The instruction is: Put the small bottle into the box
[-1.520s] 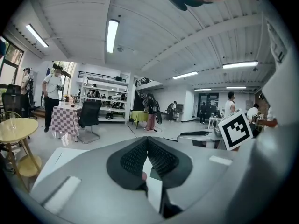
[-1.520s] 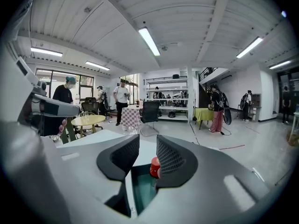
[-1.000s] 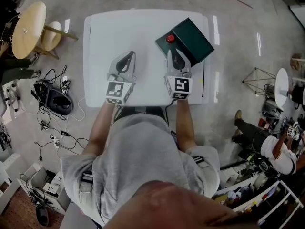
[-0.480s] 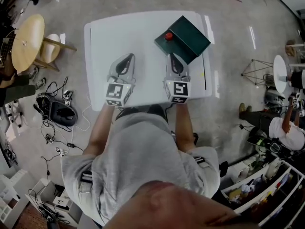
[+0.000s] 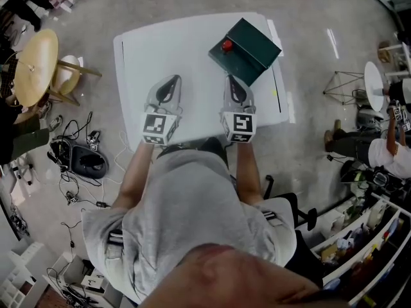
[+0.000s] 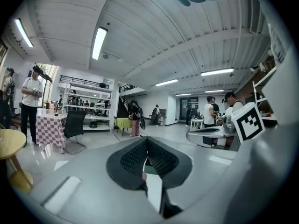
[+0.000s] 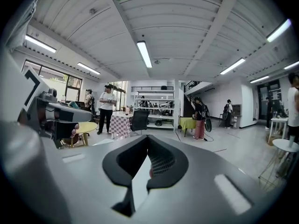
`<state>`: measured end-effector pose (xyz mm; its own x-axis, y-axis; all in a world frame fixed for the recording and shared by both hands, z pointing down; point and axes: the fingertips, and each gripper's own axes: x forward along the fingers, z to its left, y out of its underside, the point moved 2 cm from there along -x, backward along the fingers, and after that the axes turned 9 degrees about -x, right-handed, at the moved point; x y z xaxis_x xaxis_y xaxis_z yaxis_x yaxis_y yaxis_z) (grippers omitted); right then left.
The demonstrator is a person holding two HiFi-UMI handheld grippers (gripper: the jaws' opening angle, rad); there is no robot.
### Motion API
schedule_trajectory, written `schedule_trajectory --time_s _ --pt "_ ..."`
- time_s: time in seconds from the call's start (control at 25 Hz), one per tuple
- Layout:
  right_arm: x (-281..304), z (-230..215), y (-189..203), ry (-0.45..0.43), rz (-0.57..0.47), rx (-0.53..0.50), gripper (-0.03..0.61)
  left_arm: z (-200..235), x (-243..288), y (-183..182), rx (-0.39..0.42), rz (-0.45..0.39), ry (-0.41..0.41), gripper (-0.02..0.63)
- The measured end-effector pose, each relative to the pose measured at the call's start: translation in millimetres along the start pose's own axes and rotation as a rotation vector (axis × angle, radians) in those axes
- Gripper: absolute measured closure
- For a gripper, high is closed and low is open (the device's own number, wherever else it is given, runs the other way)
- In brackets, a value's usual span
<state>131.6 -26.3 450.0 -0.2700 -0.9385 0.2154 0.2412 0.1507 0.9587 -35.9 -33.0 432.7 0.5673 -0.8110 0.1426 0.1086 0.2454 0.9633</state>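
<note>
Moved since a second ago: right gripper [image 5: 233, 79] has drawn back from the small red-capped bottle [image 5: 227, 45] toward the near edge of the white rectangular desk [image 5: 167, 47]. We also note that its jaws have come together.
Bottle: we see its red top at the left corner of the dark green rectangular box [image 5: 253, 40], within the box's outline. We cannot tell whether it stands down inside or rests on top.
Box: on the desk near the far right corner, turned diagonally to the desk edges.
Right gripper, state: jaws closed tip to tip with nothing between them. It is over the desk on the near side of the box and well apart from the bottle.
Left gripper [image 5: 172, 81]: jaws likewise meet at the tips and hold nothing. It is over the middle of the desk, beside the right gripper and level with it.
Marker cubes: one on each gripper, left [image 5: 158, 127] and right [image 5: 239, 126], both over the near edge of the desk.
Person: grey shirt [image 5: 186, 210], standing at the near edge with both forearms reaching out over it.
Surroundings: we list a round wooden table [image 5: 29, 66] on the floor off the desk's left edge, and a black bag [image 5: 90, 162] among loose cables nearer the person.
</note>
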Motion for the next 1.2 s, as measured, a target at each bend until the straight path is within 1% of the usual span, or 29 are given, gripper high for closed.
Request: schedule_trajectory --time_s 0.24,0.52,1.2 --pt "-12 11 7 0.019 0.014 0.002 0.575 5 -13 9 -0.008 0.024 0.005 0.601" --pt "-23 17 8 0.021 0.020 -0.001 0.575 5 -22 6 -0.010 0.007 0.004 0.601" --pt "-26 23 8 -0.001 0.016 -0.008 0.575 5 -28 7 -0.005 -0.004 -0.012 0.602"
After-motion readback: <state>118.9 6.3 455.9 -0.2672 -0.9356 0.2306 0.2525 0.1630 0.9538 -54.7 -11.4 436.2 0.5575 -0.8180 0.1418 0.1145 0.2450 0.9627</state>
